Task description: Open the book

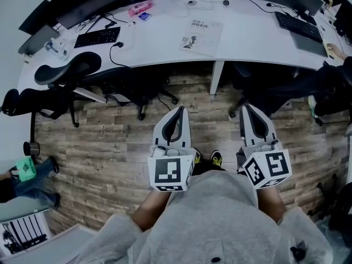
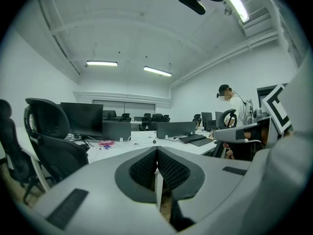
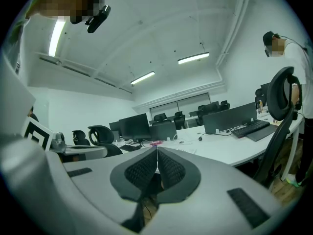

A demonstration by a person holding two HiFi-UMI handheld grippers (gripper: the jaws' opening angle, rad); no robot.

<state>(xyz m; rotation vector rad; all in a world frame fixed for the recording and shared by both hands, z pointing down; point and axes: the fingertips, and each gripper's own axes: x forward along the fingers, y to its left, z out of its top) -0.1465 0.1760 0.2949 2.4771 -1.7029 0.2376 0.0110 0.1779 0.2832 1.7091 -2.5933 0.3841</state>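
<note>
Filling the bottom of the head view, a grey fleece sweatshirt (image 1: pixel 220 219) covers the person's arms nearly to the wrists. The hands are hidden behind the grippers' marker cubes. Only the toes of two black-and-yellow shoes (image 1: pixel 215 158) show. The print on the book's cover is too small to read.

Surroundings:
- Brown wood-plank floor (image 1: pixel 99 142).
- Black mesh office chairs (image 1: pixel 71 76), pushed up to a long curved white desk (image 1: pixel 247 32), standing between the grippers and the desktop.
- Thin white-covered book (image 1: pixel 201 36), closed and lying flat near the desk's middle, well apart from both grippers.
- Black keyboard (image 1: pixel 98 36), to the book's left.
- Pink packet (image 1: pixel 140 7), farther back.

Grippers:
- Left gripper (image 1: pixel 179 110), white with black ribbed pads: jaws pressed together, nothing between them.
- Right gripper (image 1: pixel 246 108), same make: pads meeting, empty, held over the floor beside the left.
</note>
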